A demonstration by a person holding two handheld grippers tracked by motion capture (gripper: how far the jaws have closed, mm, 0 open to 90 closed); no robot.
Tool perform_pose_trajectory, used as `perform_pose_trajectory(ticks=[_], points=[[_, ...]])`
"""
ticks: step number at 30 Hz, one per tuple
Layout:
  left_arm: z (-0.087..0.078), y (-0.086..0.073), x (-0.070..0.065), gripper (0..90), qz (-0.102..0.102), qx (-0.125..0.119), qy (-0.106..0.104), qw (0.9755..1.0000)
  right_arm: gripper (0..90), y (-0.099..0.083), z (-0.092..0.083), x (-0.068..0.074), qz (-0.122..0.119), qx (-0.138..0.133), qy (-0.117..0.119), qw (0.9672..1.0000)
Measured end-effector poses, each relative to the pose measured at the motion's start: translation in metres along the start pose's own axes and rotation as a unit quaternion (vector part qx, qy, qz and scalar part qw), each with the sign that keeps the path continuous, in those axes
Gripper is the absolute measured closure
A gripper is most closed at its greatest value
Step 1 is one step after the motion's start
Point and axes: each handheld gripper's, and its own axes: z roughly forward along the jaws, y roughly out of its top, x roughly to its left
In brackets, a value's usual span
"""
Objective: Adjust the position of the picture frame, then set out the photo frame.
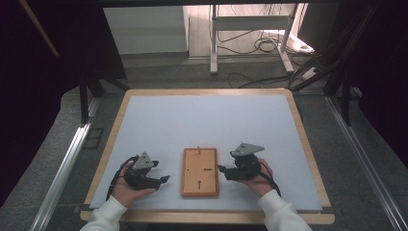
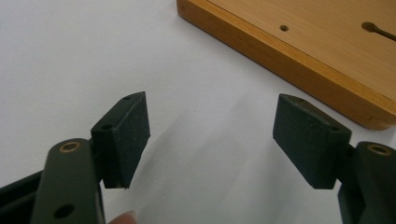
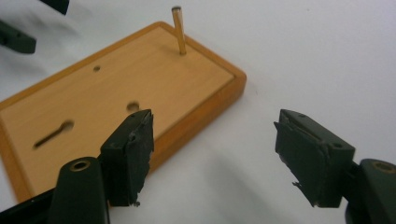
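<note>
A flat wooden board point(image 1: 199, 172) lies on the white mat near the table's front edge, between my two hands. A thin wooden peg point(image 1: 198, 149) stands upright at its far end, and slots and small holes mark its top. My left gripper point(image 1: 165, 179) rests on the mat left of the board, open, jaws pointing toward it. In the left gripper view the left gripper point(image 2: 212, 135) has nothing between its pads and the board's edge point(image 2: 299, 56) lies beyond. My right gripper point(image 1: 220, 168) is open just right of the board. In the right gripper view the right gripper point(image 3: 215, 149) is empty, and its left pad overlaps the board point(image 3: 107, 93) near the peg point(image 3: 178, 30).
The white mat point(image 1: 207, 120) covers a table with a wooden rim point(image 1: 308, 144). Beyond the far edge are a metal stand point(image 1: 250, 29) and cables point(image 1: 260, 45) on the floor. Metal rails run along both sides of the table.
</note>
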Motion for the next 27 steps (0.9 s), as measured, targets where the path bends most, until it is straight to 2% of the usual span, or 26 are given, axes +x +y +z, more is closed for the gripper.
perform_pose_trajectory(ticks=[2, 3, 5, 9, 12, 17, 21, 27], points=[[-0.001, 0.0, 0.0, 27.2, 0.0, -0.003, 0.0, 1.0, 28.1, -0.004, -0.005, 0.0, 0.001, 0.001, -0.002, 1.0], [-0.001, 0.0, 0.0, 27.2, 0.0, -0.004, 0.001, 1.0, 27.1, -0.011, -0.015, 0.0, -0.001, 0.001, -0.002, 1.0], [-0.002, 0.0, 0.001, 27.1, -0.004, -0.006, -0.001, 1.0, 25.7, -0.02, -0.024, 0.001, 0.002, -0.003, -0.007, 1.0], [0.0, 0.0, 0.001, 27.1, -0.003, -0.003, -0.002, 1.0, 20.8, -0.037, -0.033, 0.0, 0.011, 0.007, -0.012, 0.9998], [0.0, 0.0, 0.001, 27.1, -0.003, -0.004, -0.002, 1.0, 19.1, -0.042, -0.036, 0.001, 0.009, 0.012, -0.02, 0.9997], [-0.001, 0.0, 0.001, 27.0, -0.008, -0.006, -0.005, 0.9999, 19.0, -0.042, -0.036, 0.003, 0.012, 0.006, -0.017, 0.9998], [-0.002, 0.0, 0.001, 26.8, -0.009, -0.007, -0.004, 0.9999, 18.9, -0.042, -0.033, 0.005, 0.002, 0.008, -0.017, 0.9998], [-0.002, 0.002, 0.001, 26.8, -0.008, -0.008, -0.003, 0.9999, 18.3, -0.042, -0.037, 0.001, 0.001, 0.006, -0.022, 0.9997]])
